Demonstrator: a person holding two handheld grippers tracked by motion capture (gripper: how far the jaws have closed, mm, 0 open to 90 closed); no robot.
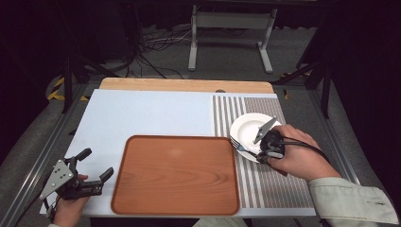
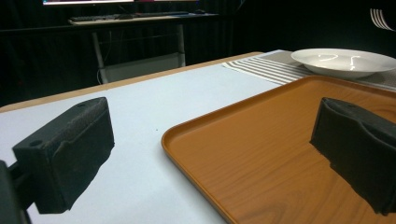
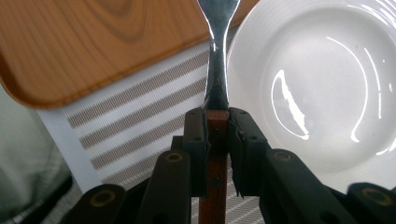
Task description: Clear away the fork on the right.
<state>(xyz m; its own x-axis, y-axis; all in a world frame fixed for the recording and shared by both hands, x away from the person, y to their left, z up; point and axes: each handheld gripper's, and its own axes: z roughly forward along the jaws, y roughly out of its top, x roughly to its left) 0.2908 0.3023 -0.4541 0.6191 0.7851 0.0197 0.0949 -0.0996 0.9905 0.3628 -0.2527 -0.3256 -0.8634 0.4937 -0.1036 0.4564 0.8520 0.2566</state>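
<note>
My right gripper (image 1: 260,151) is shut on a wooden-handled utensil (image 3: 217,70); the pads clamp the brown handle just below its steel neck. The steel end (image 1: 241,148) points left, raised over the striped placemat (image 1: 269,184) between the white plate (image 1: 246,127) and the tray's right edge. In the right gripper view the right gripper (image 3: 217,116) has the plate (image 3: 317,84) to its right, and the utensil's head is cut off at the top. My left gripper (image 1: 98,162) stands open with nothing in it, at the near left beside the wooden tray (image 1: 175,175).
The brown tray (image 2: 261,154) lies bare on the pale blue mat (image 1: 142,113). The plate (image 2: 345,60) holds nothing and sits on the placemat at the right. A wooden table edge (image 1: 184,85) runs along the back; dark floor, cables and a stand lie beyond.
</note>
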